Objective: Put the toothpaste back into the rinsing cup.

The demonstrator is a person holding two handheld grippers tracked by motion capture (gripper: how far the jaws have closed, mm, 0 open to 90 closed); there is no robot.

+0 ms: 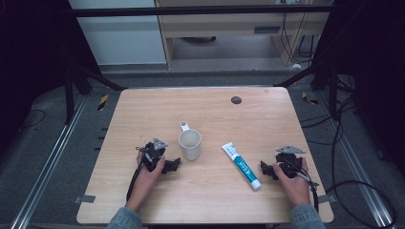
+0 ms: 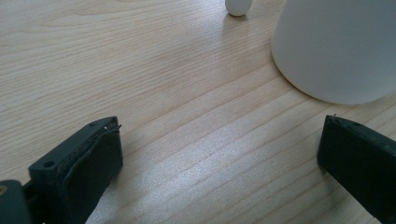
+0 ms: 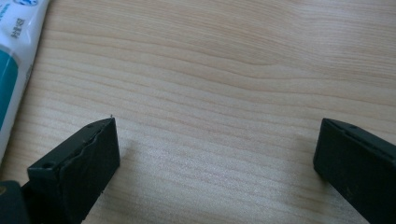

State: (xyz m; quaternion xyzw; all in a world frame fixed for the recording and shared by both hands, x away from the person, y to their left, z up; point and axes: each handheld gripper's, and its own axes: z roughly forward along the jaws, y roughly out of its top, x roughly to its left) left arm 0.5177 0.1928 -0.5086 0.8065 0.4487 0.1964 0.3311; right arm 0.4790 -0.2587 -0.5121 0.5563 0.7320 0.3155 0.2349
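A white mug (image 1: 190,144) stands upright near the middle of the wooden table (image 1: 200,109), its handle pointing away from me. To its right lies a white and teal toothpaste tube (image 1: 241,165), cap toward me. My left gripper (image 1: 175,165) rests on the table just left of the mug, jaws wide apart with bare wood between them; the mug's wall (image 2: 336,51) rises at the upper right of the left gripper view. My right gripper (image 1: 265,170) rests right of the tube, open and empty; the tube (image 3: 14,70) runs along the left edge of the right gripper view.
A small dark round disc (image 1: 236,100) sits near the table's far edge. Cables (image 1: 353,186) trail on the floor to the right. Black frame bars and a pale cabinet stand beyond the table.
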